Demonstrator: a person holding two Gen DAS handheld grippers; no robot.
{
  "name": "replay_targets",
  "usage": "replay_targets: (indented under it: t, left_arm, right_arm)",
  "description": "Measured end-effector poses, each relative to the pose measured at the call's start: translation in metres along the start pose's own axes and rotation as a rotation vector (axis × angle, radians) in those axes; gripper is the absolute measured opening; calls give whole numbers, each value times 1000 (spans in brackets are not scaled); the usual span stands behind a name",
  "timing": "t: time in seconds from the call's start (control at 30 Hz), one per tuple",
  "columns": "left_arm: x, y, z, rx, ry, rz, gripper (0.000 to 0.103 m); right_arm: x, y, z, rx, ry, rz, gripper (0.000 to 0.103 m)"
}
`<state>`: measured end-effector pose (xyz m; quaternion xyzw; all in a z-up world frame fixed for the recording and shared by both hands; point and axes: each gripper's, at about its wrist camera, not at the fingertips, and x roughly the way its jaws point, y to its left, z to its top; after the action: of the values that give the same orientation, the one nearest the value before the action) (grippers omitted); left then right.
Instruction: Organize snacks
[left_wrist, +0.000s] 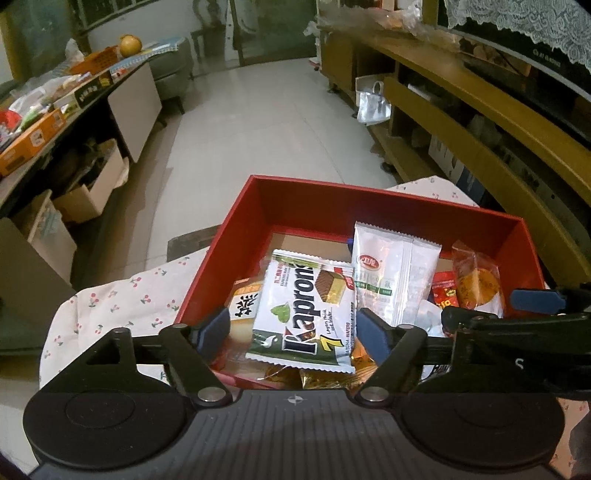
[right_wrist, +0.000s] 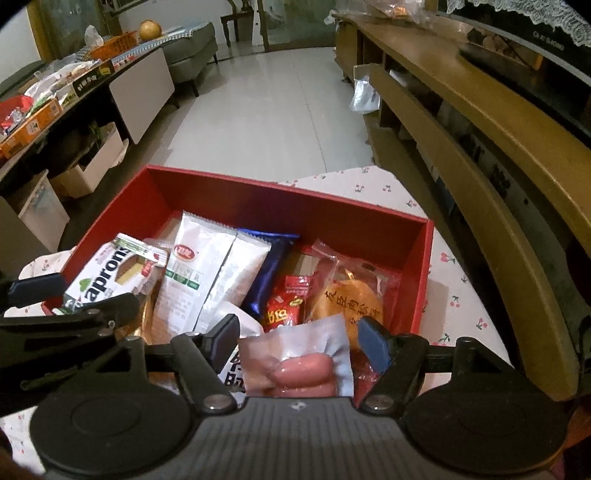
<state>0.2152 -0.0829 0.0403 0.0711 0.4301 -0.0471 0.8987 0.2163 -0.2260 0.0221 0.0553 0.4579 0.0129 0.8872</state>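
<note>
Both claws gape: left claw (left_wrist: 291, 328) straddles wafer packet (left_wrist: 301, 314), right claw (right_wrist: 299, 339) straddles sausage pack (right_wrist: 299, 363); neither gripped. Risk: closing could snag packets at 12 o'clock.

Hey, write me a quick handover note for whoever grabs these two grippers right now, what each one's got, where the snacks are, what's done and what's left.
Left gripper: fingers spread either side of the Kaprons wafer pack, over the red box; whether it is clamped I cannot tell.
Right gripper: fingers either side of the sausage pack, over the box's near edge; grip likewise unclear.
Already in the box: white sachet, blue bar, red packet, round pastry.
The box sits on the cherry-print cloth.
Left: settle the wafer and sausage packs in the box.
</note>
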Motion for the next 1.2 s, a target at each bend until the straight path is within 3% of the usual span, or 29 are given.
replay_targets:
  t: [0.3,0.5,0.77,1.2]
  left_arm:
    - [-17,5,-4,-23,-22,-16,87]
    - [-32,4,-14,5,-44,38,89]
    - [-51,18,-35,-54,-44,25,103]
    - [-80,17,-75,-18,-33,107,103]
  right_arm:
    - [-22,6,-1,-24,-54,-19,86]
    - [-39,7,-12,-28,-67,-19,88]
    - [-67,8,-34,-14,-81,4,88]
    - [-101,19,-80,-37,-86,24,91]
